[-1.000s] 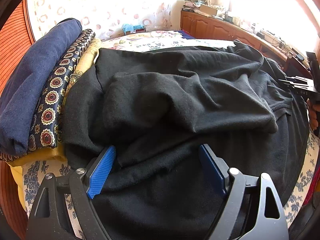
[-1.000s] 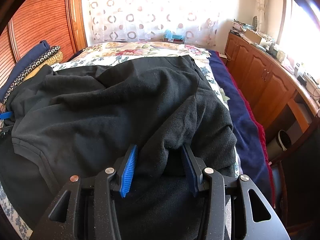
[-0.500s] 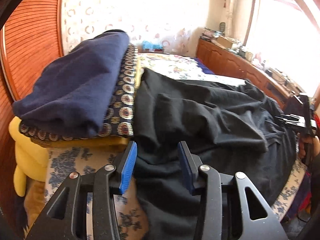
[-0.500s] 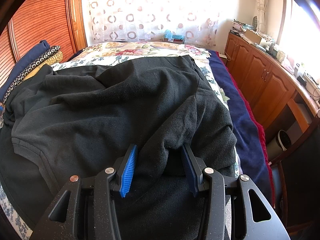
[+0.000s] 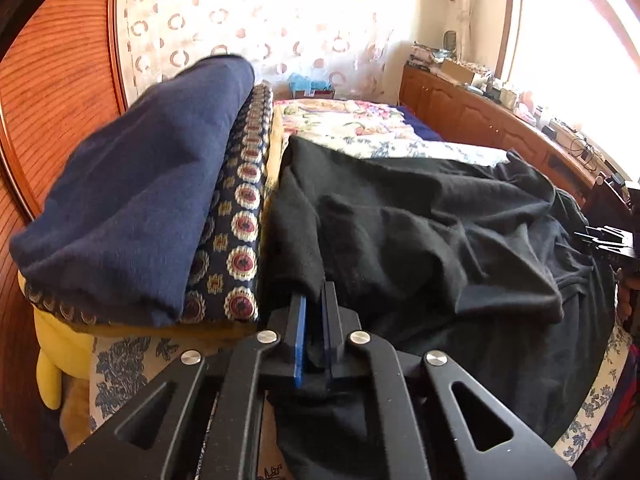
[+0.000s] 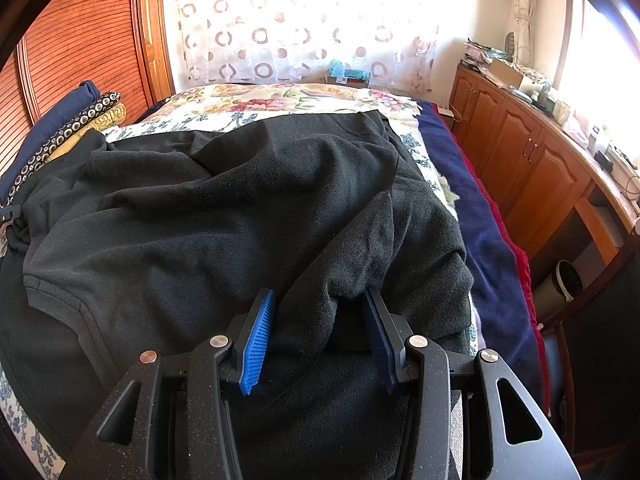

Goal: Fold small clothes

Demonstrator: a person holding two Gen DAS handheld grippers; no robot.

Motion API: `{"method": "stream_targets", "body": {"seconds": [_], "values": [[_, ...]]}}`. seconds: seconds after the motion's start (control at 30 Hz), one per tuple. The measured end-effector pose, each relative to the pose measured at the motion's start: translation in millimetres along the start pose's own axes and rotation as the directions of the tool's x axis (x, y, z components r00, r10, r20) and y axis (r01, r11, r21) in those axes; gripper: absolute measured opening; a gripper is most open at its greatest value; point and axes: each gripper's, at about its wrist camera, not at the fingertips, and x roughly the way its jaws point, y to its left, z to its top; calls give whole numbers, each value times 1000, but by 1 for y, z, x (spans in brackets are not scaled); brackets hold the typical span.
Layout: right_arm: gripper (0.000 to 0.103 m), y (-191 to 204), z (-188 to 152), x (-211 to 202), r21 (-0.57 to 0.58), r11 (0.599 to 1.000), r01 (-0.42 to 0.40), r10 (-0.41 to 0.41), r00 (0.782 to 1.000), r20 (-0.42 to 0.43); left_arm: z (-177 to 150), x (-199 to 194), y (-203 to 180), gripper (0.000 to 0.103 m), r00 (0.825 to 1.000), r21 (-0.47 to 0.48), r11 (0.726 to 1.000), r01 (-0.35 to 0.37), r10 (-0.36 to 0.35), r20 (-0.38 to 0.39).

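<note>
Black garment (image 5: 440, 240): spread rumpled across the flowered bedspread (image 6: 280, 100), its left edge against the pile of folded cloth.
Left gripper (image 5: 314, 312): blue pads pressed nearly together, pinching the garment's left edge, which runs forward from the pads.
Right gripper (image 6: 316, 320): pads held apart, a raised fold of the garment lying between them; no squeeze visible.
Folded pile (image 5: 160, 200): navy cloth on patterned cloth, just left of the garment.
Wooden cabinets (image 6: 532, 160): along the bed's right side.
</note>
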Motion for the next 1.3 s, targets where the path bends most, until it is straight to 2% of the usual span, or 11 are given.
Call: {"method": "stream_targets", "body": {"seconds": [0.1, 0.13, 0.17, 0.3, 0.43, 0.63, 0.83, 1.0, 1.2, 1.3], "values": [[46, 0, -1, -2, 3, 1000, -5, 5, 1000, 1, 3, -12, -3, 6, 999, 3, 1000, 5, -5, 36], [42, 1, -2, -3, -6, 1000, -5, 5, 1000, 3, 5, -16, -4, 6, 999, 3, 1000, 7, -7, 51], [32, 4, -3, -4, -23, 1000, -12, 12, 1000, 4, 7, -21, -4, 5, 998, 0, 1000, 10, -10, 70], [7, 9, -7, -10, -64, 997, -30, 31, 999, 12, 15, -38, -9, 5, 992, -6, 999, 49, -48, 116], [6, 2, -3, -29, -50, 997, -54, 57, 996, 72, 20, -59, -16, 5, 983, -5, 997, 81, -79, 168], [5, -13, 0, -80, -21, 995, -99, 101, 977, 187, 18, -96, -18, 5, 966, 0, 994, 114, -111, 235], [5, -20, -15, -133, -23, 990, -140, 141, 958, 251, 4, -111, -13, 5, 964, -1, 993, 120, -116, 239], [5, -17, -47, -144, -41, 984, -174, 178, 961, 210, -22, -106, -5, 5, 976, -17, 996, 93, -88, 197], [5, -18, -75, -113, -33, 982, -185, 187, 978, 86, -41, -77, 5, 5, 992, -53, 997, 57, -51, 114], [5, -26, -84, -104, -9, 984, -176, 176, 983, 60, -47, -71, 2, 5, 995, -53, 997, 53, -48, 92]]}}
